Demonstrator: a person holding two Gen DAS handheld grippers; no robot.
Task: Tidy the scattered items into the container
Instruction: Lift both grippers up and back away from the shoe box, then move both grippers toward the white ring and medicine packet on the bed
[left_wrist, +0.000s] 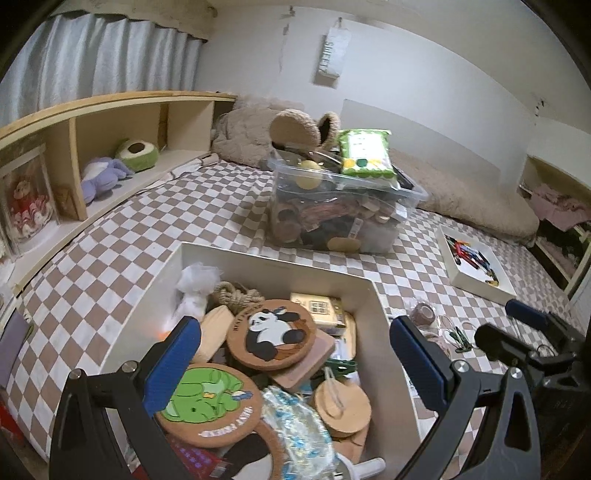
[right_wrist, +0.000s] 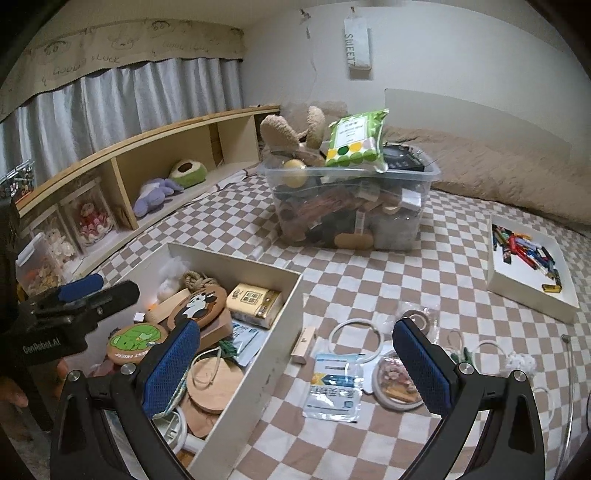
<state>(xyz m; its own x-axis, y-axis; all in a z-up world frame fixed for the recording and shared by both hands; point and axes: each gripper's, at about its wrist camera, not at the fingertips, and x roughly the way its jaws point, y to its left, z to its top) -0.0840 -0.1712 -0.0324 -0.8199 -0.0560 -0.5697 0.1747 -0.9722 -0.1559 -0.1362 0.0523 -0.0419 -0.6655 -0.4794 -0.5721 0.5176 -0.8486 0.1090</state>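
A white open box (left_wrist: 280, 264) (right_wrist: 236, 258) sits on the checkered bedspread, holding a panda coaster (left_wrist: 271, 334), a green coaster (left_wrist: 207, 398), wooden discs and a yellow packet (right_wrist: 253, 301). My left gripper (left_wrist: 295, 369) hovers open over the box, nothing between its fingers. My right gripper (right_wrist: 297, 369) is open just right of the box wall, above scattered items: a white ring (right_wrist: 356, 338), a blue-white sachet (right_wrist: 334, 386), a small tan box (right_wrist: 304, 343) and a round lid (right_wrist: 397, 380). A tape roll (left_wrist: 424, 314) (right_wrist: 415, 317) lies beyond them.
A clear bin (left_wrist: 343, 206) (right_wrist: 351, 195) packed with things stands behind the box. A shallow white tray of coloured pieces (left_wrist: 474, 262) (right_wrist: 528, 262) lies to the right. Wooden shelves with plush toys (left_wrist: 107, 177) run along the left. A beige blanket (right_wrist: 498, 173) lies at the back.
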